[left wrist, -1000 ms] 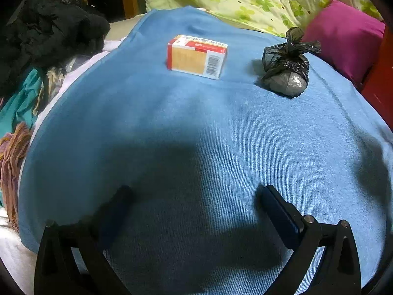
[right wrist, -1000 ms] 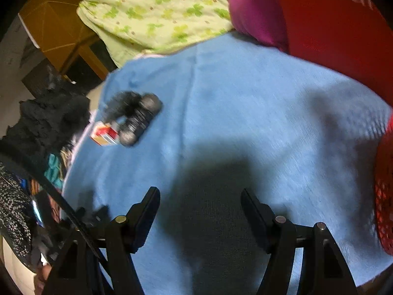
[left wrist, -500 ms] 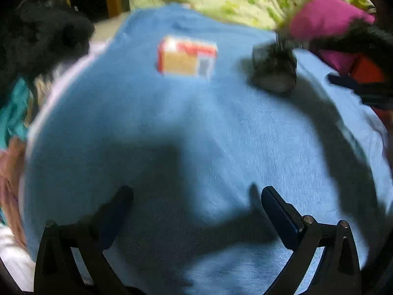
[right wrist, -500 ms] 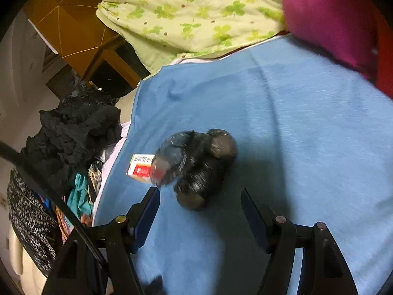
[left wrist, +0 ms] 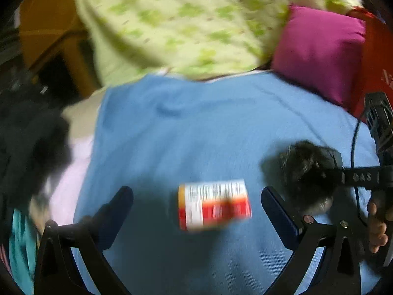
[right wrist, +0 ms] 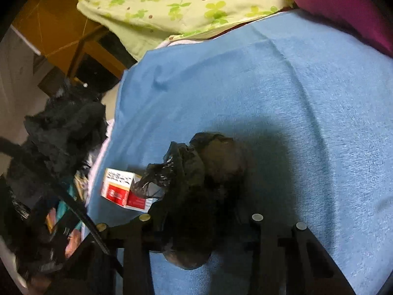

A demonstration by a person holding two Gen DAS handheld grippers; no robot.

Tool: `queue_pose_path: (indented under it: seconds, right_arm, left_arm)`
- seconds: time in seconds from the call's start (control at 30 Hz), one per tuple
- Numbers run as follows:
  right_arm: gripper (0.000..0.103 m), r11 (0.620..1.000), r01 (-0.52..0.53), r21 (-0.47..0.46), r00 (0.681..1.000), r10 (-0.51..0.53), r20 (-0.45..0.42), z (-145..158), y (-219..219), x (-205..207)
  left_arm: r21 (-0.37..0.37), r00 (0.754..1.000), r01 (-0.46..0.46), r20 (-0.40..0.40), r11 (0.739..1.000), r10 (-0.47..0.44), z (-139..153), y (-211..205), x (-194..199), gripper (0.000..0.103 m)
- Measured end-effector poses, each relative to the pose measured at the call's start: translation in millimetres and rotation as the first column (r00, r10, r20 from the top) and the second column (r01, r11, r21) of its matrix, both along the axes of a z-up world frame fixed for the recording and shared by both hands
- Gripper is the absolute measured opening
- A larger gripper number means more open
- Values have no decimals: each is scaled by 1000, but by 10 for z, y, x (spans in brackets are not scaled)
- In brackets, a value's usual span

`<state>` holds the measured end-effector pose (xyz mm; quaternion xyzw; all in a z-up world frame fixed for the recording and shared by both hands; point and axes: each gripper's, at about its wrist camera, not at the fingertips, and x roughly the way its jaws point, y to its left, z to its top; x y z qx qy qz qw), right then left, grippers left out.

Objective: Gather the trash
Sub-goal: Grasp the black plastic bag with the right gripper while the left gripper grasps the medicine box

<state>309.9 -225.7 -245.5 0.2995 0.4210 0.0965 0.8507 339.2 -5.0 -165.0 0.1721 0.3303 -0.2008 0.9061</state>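
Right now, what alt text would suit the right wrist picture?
The right claw has just closed on a knotted black plastic bag lying on a blue blanket. A red-and-white carton lies just beyond it.

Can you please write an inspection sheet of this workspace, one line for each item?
Surface: light blue knitted blanket, wrinkled.
Job's things: small red, white and orange cardboard box lying flat; tied black plastic trash bag beside it.
Clutter: heap of dark clothes off the blanket's edge.
Grippers: left gripper open around the box, not touching; right gripper just closed on the bag.
Cables: thin black cable at the right gripper.
Surroundings: green clover-print quilt, magenta pillow.
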Motion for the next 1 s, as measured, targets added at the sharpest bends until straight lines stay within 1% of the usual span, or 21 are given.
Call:
queue_pose_path:
  seconds: [0.03,0.07,0.1,0.17,0.2,0.27,0.3,0.33,0.4,0.47,0.53,0.57,0.63,0.67,0.7,0.77,0.8,0.83,0.9,1.0]
  right_arm:
    - [42,1000,5,11,1000,-5,-2,-12,-31,1]
    - [42,999,6,32,1000,-5,-10,-32,-57,6]
    - [42,999,4,53,1000,-3,-18,-52,-75,9]
    - [42,997,-1,78,1000,3,-29,-75,-75,15]
    - [42,996,-5,84,999,8,-35,-80,-72,22]
    - [42,996,-12,92,999,16,-42,-85,-81,26]
    - [42,995,-15,96,999,19,-46,-86,-80,34]
    - [42,995,-16,103,999,21,-48,-92,-91,33]
    - [42,993,-16,117,998,22,-52,-101,-111,30]
    - [42,993,-17,120,998,24,-54,-103,-112,27]
    - [42,992,-16,125,998,23,-58,-107,-119,24]
    - [42,992,-15,128,998,23,-60,-108,-122,19]
    - [42,991,-14,132,998,23,-62,-111,-138,5]
    - [42,991,-12,137,998,21,-64,-113,-143,6]
    - [42,990,-11,141,998,20,-65,-119,-154,0]
    - [42,991,-13,135,998,22,-63,-114,-142,4]
    - [42,991,-16,130,998,24,-61,-112,-134,1]
    - [42,992,-18,126,998,25,-59,-109,-130,1]
    - [42,992,-23,122,998,30,-57,-107,-138,1]
    - [42,992,-25,120,998,32,-56,-108,-149,0]
  left_arm:
    - [-7,999,34,3,999,-34,20,-19,84,103]
    - [-14,998,69,-12,998,-69,37,-35,191,103]
    - [-18,993,100,-54,995,-101,27,-51,364,103]
    - [-37,984,117,-129,992,-121,-38,-94,561,103]
    - [-55,974,131,-177,990,-139,-96,-97,639,103]
    - [-80,946,157,-274,984,-173,-237,-113,702,102]
    - [-93,926,191,-312,977,-211,-299,-127,680,102]
    - [-95,913,224,-327,970,-243,-334,-133,613,102]
    - [-100,894,295,-323,950,-311,-369,-123,388,102]
    - [-110,867,346,-342,932,-362,-381,-118,203,102]
    - [-68,863,395,-314,916,-395,-365,-129,-15,102]
    - [-49,857,421,-306,906,-415,-350,-141,-111,102]
    - [-42,842,450,-314,892,-439,-297,-162,-193,102]
    - [-34,839,460,-309,887,-447,-266,-183,-222,102]
    - [3,853,453,-290,891,-433,-259,-217,-240,102]
    - [62,873,435,-275,899,-403,-308,-237,-191,102]
    - [80,879,422,-279,903,-386,-348,-261,-162,102]
    - [85,881,417,-284,905,-379,-377,-281,-143,102]
    - [67,869,434,-293,898,-398,-392,-290,-163,102]
    - [77,843,482,-312,873,-438,-459,-281,-266,102]
